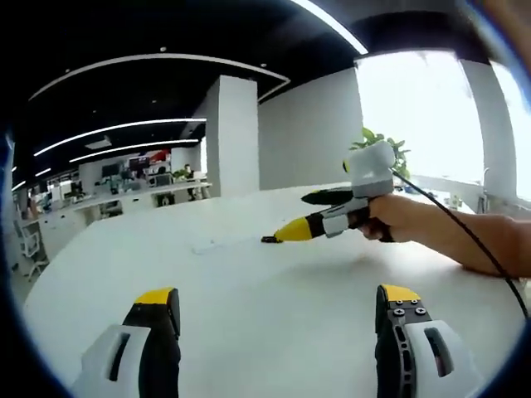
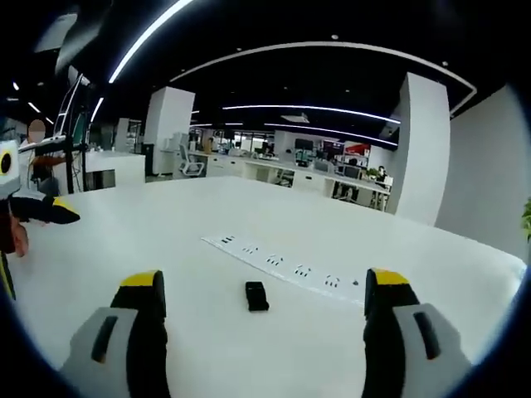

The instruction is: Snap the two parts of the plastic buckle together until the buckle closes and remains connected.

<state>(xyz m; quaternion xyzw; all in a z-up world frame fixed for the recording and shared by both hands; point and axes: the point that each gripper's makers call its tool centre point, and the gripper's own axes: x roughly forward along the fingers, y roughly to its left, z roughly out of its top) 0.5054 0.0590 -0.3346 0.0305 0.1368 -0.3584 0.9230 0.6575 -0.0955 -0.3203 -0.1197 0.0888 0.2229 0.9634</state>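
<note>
1 buckle piece (image 2: 256,296), small, black, is seen flat on white table (image 2: 166,232) w/ 1 power strip (image 2: 282,265) just behind. Left gripper (image 1: 278,311) & right gripper (image 2: 261,303): jaws spread, nothing pinched.

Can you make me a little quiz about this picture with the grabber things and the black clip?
1. True or false: the right gripper has its two yellow-tipped jaws wide apart, with nothing between them.
2. What lies on the big white table just behind the small black plastic buckle piece?
A. a long white power strip
B. a red cup
C. a blue book
3. Fill in the gap: in the left gripper view, a person's hand holds the other gripper out over the ____.

Key
1. True
2. A
3. Table; the left gripper is open too, holding nothing.
</note>
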